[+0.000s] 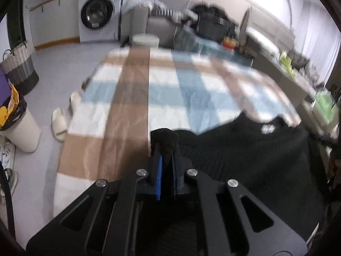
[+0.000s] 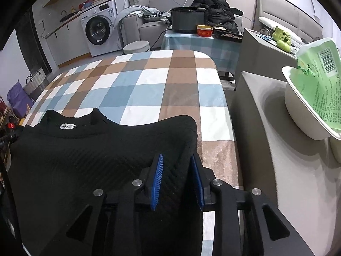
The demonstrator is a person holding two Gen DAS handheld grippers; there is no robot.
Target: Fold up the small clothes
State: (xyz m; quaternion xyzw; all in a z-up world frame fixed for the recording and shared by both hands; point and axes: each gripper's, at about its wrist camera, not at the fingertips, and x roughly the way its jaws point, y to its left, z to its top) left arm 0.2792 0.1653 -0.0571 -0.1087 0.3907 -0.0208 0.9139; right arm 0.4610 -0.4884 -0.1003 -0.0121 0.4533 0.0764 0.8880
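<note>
Over on the far left a woven grey-and-white laundry basket (image 1: 20,64) stands on the pale floor, with a pair of cream slippers (image 1: 60,123) lying near the table's edge. Against the back wall sits a white front-loading washing machine (image 2: 100,32) under a counter, and beside it a grey sofa (image 2: 147,24) strewn with pale cloths. A round white stool (image 2: 136,46) stands in front of the sofa.

The work surface is a table under a checked cloth of blue, tan and white squares (image 2: 149,79). On its near end lies a black ribbed knit sweater (image 2: 89,149), collar facing away, a small white label (image 2: 68,126) showing inside the neck.

The left gripper (image 1: 166,149) has its blue pads pinched together on a bunched fold at the sweater's left edge. The right gripper (image 2: 177,166) stands part open, its blue pads either side of the sweater's right edge, the fabric between them but not squeezed.

Behind the table a smaller table in blue check (image 2: 200,42) carries a dark cooker pot (image 2: 188,20) and a red bowl (image 2: 205,31), with black clothing (image 2: 219,10) heaped behind. To the right, on a grey ledge, a white plastic tub with its green film lid peeled up (image 2: 309,106) sits close by.
</note>
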